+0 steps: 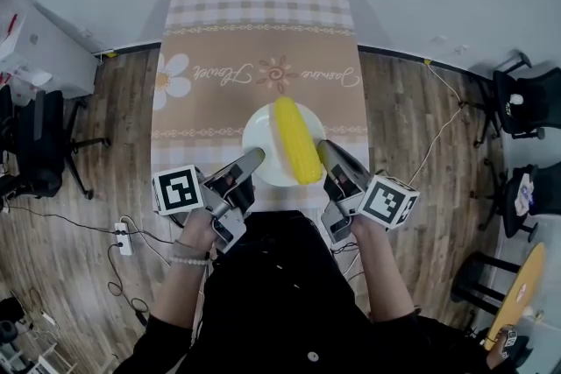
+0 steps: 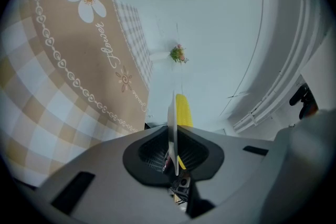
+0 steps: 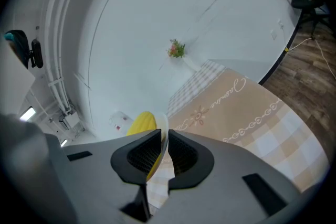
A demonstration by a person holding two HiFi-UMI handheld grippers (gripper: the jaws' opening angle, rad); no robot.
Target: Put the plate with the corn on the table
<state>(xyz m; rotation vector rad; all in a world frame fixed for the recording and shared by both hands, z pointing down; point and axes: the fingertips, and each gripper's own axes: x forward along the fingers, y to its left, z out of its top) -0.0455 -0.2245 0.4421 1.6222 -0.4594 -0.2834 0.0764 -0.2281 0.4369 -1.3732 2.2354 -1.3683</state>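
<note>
Hands come first, nearest the camera: the left hand (image 1: 200, 232) and the right hand (image 1: 364, 228) each carry a gripper with a marker cube. The left gripper (image 1: 256, 155) has its jaws nearly together, pinched on the near-left rim of a white plate (image 1: 259, 140). In its own view the rim runs edge-on between the ribbed pads. The right gripper (image 1: 323, 146) is clamped the same way on the near-right rim, its jaws closed down to the thickness of the plate.

The plate sits over the near end of the table (image 1: 263, 57). Whether it touches the cloth cannot be told. A yellow corn cob (image 1: 294, 140) lies across it at a slant, its far tip reaching past the plate's far edge.

Beyond, the beige tablecloth carries a white daisy (image 1: 173, 76), the script word "Flower", a small sun motif, and a second word that looks like "Jasmine". Past that band the cloth turns checked. At the far end stands a small sprig of flowers (image 2: 178, 53) against the pale wall.
</note>
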